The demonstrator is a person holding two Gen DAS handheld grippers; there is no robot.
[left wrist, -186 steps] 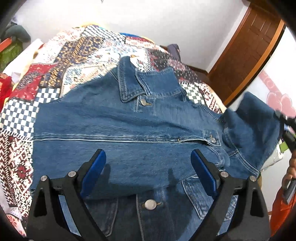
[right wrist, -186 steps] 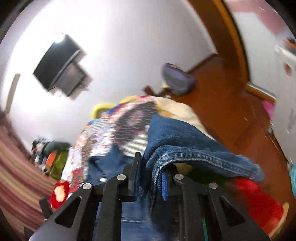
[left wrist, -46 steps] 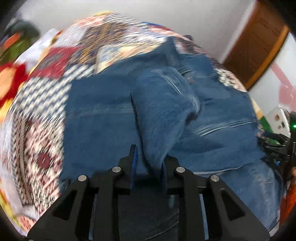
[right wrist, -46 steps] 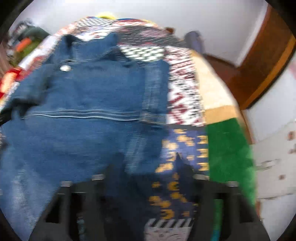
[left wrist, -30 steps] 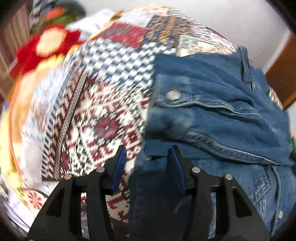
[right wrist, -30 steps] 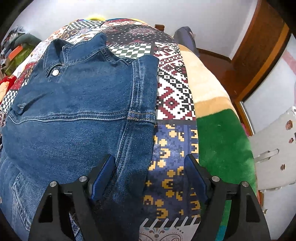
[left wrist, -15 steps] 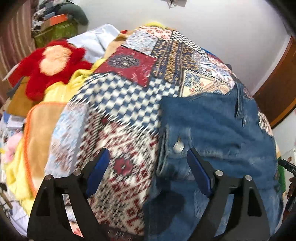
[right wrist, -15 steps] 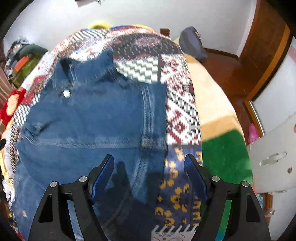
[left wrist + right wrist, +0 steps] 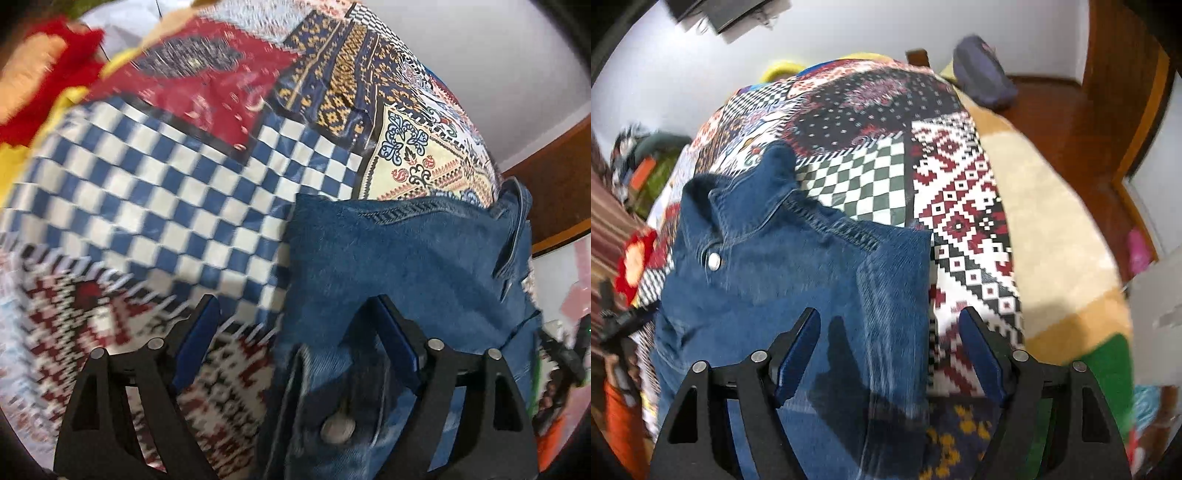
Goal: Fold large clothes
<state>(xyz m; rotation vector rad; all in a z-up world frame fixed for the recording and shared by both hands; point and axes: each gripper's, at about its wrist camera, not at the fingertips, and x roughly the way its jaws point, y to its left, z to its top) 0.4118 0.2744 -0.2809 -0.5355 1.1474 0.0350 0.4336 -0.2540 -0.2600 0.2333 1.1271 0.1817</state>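
Observation:
A blue denim jacket lies flat on a patchwork quilt, both sleeves folded in over the body. My left gripper is open and empty, its jaws straddling the jacket's left folded edge near a metal button. In the right wrist view the jacket shows its collar and a button at the far end. My right gripper is open and empty, low over the jacket's right folded edge.
The quilt covers a bed, with a cream and green blanket at its right side. A red plush toy lies at the left. A purple bag sits on the wooden floor by the wall.
Both grippers let go of the folded sleeves and opened. Over the last half second both have moved forward along the jacket's side edges toward the collar.

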